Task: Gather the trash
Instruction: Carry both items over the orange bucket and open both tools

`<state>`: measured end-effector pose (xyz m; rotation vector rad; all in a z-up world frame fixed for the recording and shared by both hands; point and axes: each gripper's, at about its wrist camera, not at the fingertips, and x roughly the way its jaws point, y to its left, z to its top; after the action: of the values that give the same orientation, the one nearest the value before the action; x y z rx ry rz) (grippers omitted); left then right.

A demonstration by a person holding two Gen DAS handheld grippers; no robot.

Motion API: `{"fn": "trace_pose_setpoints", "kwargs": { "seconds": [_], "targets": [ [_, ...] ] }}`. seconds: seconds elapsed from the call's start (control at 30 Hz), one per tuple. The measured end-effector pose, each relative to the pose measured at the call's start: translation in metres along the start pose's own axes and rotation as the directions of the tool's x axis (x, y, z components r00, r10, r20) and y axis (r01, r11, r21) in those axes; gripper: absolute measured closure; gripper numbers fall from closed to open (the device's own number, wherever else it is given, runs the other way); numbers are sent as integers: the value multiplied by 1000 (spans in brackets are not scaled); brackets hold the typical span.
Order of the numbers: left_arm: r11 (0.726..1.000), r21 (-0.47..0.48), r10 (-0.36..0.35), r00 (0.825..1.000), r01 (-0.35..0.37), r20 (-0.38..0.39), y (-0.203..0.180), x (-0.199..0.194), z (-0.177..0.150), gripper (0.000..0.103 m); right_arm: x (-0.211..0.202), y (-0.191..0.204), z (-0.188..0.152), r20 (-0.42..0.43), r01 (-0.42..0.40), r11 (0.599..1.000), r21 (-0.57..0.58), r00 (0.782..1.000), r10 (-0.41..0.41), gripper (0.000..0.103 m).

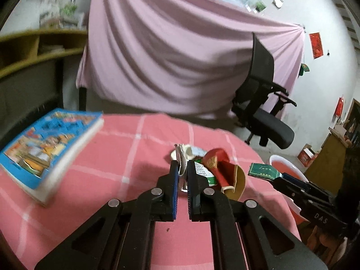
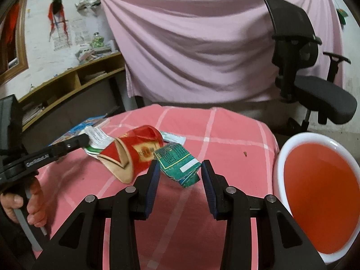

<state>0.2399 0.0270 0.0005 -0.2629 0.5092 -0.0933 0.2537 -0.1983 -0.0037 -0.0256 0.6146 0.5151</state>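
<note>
The tabletop [image 2: 225, 123], under a pink checked cloth, ends in a far edge just beyond the trash; bare cloth lies open on the near side of the red carton [image 2: 135, 153], between it and both claws. Right of the carton, off the tabletop's edge, stands a white basin [image 2: 281, 157] with a red inside. Left of the carton lies a blue book [image 1: 45, 148].

The red carton is crushed, its long axis running from near-left to far-right in the right wrist view, its open torn mouth turned near-left.

The left claw [image 1: 182, 168] is pinched nearly shut on a white wrapper [image 1: 183, 155] at the carton's left. The right claw [image 2: 180, 171] holds a green box [image 2: 177, 162] at the carton's right, its long axis crosswise between the pads.

The claw arms read "DAS" and "GenRobot.AI" (print on the trash is too small to read).
</note>
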Motion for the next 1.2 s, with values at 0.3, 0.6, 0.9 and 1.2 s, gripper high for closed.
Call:
{"fn": "trace_pose_setpoints", "kwargs": {
  "seconds": [0.3,0.6,0.9,1.2],
  "targets": [
    [985,138,73,975,-103,208,-31,-37,-13,98,-29,11,-1,175,12,999,-47,984,-3,67],
    [981,189,-14,959,-42,284,-75,-50,-2,98,-73,1,-2,373,53,998,-30,927,-38,67],
    [953,297,-147,950,61,274,-149,-37,13,98,-109,-54,-3,453,97,984,147,878,-154,67],
    [922,355,-231,955,153,187,-214,-1,11,98,-133,-107,-15,421,156,930,332,858,-294,67]
  ]
}}
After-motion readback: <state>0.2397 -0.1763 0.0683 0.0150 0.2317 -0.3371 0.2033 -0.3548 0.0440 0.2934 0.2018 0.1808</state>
